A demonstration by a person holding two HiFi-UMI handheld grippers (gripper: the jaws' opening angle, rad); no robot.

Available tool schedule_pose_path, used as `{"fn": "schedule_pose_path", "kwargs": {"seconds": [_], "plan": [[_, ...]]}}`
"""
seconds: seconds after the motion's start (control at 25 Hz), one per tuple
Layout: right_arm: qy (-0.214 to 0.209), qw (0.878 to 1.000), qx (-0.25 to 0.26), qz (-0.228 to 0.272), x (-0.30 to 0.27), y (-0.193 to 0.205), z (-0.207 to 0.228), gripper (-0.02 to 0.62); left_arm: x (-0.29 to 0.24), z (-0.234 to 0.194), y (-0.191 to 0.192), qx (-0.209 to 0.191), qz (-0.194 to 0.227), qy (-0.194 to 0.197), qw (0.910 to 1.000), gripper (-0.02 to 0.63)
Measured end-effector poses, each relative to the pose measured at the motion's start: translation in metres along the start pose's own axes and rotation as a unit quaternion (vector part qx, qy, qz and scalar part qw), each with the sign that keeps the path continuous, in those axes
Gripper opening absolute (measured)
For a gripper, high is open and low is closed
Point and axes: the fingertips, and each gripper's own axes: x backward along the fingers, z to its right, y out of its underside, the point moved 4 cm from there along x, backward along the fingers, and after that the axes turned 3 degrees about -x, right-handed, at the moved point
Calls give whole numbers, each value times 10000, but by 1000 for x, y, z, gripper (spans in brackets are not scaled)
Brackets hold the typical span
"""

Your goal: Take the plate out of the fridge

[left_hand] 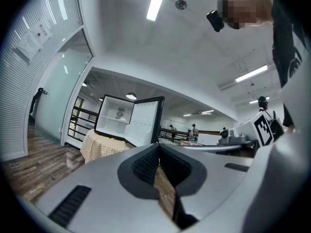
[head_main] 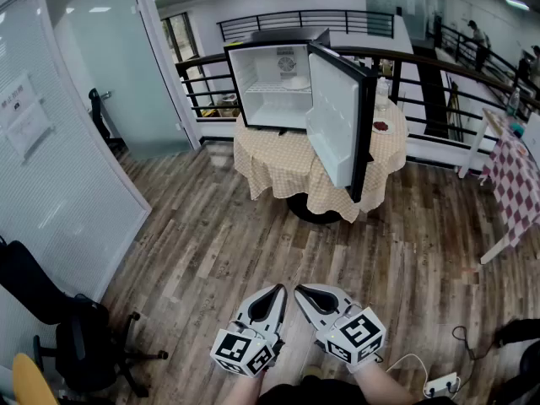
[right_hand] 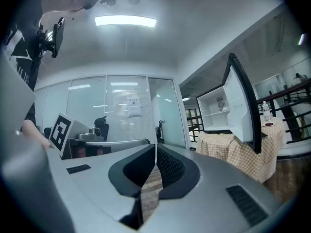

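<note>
A small white fridge (head_main: pixel 274 83) stands far ahead on a round table with a checkered cloth (head_main: pixel 287 171). Its door (head_main: pixel 337 112) is swung wide open to the right. A pale plate (head_main: pixel 295 83) lies on the wire shelf inside. Both grippers hang low and close to my body, far from the fridge. The left gripper (head_main: pixel 281 288) and the right gripper (head_main: pixel 298 288) are both shut with nothing in them, their tips nearly side by side. In the left gripper view the gripper (left_hand: pixel 159 147) points toward the fridge (left_hand: pixel 119 118). The right gripper (right_hand: pixel 155 149) has the fridge (right_hand: pixel 218 113) to its right.
Wooden floor lies between me and the table. A glass partition (head_main: pixel 76 142) runs along the left, with a black office chair (head_main: pixel 76 336) beside it. A black railing (head_main: pixel 422 74) stands behind the table. At right are a red-checked table (head_main: pixel 515 175) and a power strip (head_main: pixel 443 384).
</note>
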Motion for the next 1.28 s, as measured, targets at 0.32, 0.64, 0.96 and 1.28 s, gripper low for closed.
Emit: {"fn": "schedule_pose_path", "kwargs": {"seconds": [0.32, 0.64, 0.96, 1.28], "plan": [[-88, 9999, 118, 64, -12, -8, -4, 40, 6, -12, -10, -69, 69, -115, 9999, 9], [-250, 9995, 148, 107, -23, -15, -12, 40, 6, -18, -17, -115, 104, -80, 9998, 9], [-297, 9987, -153, 387, -45, -9, -4, 43, -6, -44, 4, 174, -64, -62, 9998, 9], [-115, 9997, -171, 157, -107, -20, 29, 43, -54, -103, -4, 345, -100, 267, 9990, 9]]}}
